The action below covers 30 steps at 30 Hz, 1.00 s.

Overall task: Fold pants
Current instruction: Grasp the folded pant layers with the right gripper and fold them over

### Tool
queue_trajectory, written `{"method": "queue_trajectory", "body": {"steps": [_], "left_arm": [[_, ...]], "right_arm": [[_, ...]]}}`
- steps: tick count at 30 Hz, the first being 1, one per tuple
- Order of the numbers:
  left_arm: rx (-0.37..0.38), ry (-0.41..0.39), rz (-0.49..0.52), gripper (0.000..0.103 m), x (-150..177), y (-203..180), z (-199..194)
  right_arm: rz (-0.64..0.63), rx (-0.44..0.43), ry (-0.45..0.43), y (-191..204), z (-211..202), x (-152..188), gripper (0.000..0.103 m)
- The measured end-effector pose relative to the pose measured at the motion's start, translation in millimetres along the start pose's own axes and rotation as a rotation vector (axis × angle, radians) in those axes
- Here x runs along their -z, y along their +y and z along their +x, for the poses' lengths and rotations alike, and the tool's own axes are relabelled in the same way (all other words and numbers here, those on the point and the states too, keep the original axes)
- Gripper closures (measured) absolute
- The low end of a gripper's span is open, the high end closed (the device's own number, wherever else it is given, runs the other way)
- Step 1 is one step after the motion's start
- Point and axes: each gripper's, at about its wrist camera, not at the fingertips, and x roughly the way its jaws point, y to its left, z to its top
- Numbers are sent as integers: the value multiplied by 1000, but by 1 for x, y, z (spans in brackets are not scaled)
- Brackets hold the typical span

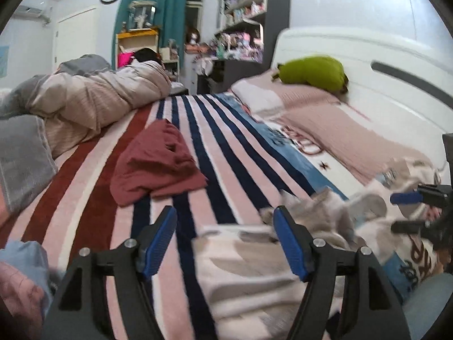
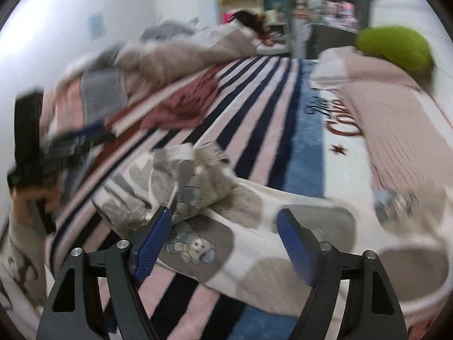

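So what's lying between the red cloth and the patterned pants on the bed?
Nothing but bare striped blanket. The left wrist view shows the red cloth apart from the pants, with only stripes between them.

Around the maroon garment (image 1: 157, 161) we see bare striped blanket (image 1: 226, 153) on its near and pillow-ward sides. Beyond it the bunched duvet (image 1: 93, 99) blocks passage; nearer us the crumpled patterned pants (image 2: 226, 206) cover the blanket.
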Motion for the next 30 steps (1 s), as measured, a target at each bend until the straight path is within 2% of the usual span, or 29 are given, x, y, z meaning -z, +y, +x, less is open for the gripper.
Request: {"method": "queue_trajectory", "body": {"steps": [2,5,8,10,12,16,17,18,20,22,23,26,28,29,30], "left_arm": [[14,-13,-48,36,5,15,14],[-5,43,-101,36,22,34,31],[-14,70,-119,36,33,42,38],[-10,60,-141,36,32,47,37],[1,37,-144,36,32,47,34],[-8,41,-131,36,33,44,39],[-13,43,-122,36,34,42,39],[-15,42,-114,36,34,40,39],[-13,40,-106,36,35,38,39],[-11,42,-95,36,35,36,39],[-11,44,-89,36,35,34,40],[-9,55,-73,36,36,31,42],[-11,58,-60,36,37,28,43],[-11,60,-52,36,37,26,43],[-11,60,-50,36,38,26,43]], "right_arm": [[-70,35,29,15,13,-8,29],[-108,-21,102,31,36,-23,29],[-136,-28,143,49,60,-35,24],[-140,-64,181,60,83,-40,21],[-148,-30,214,67,99,-44,21],[-224,124,211,70,112,-44,25],[-214,127,208,66,109,-42,36],[-198,125,208,60,106,-41,57],[-154,115,224,45,98,-38,79],[-122,116,247,29,87,-28,83],[-107,116,255,21,83,-23,89],[-45,89,311,2,74,-6,89],[-10,67,368,-12,75,7,79],[-2,82,383,-16,75,12,67],[0,87,392,-18,74,15,60]]}}
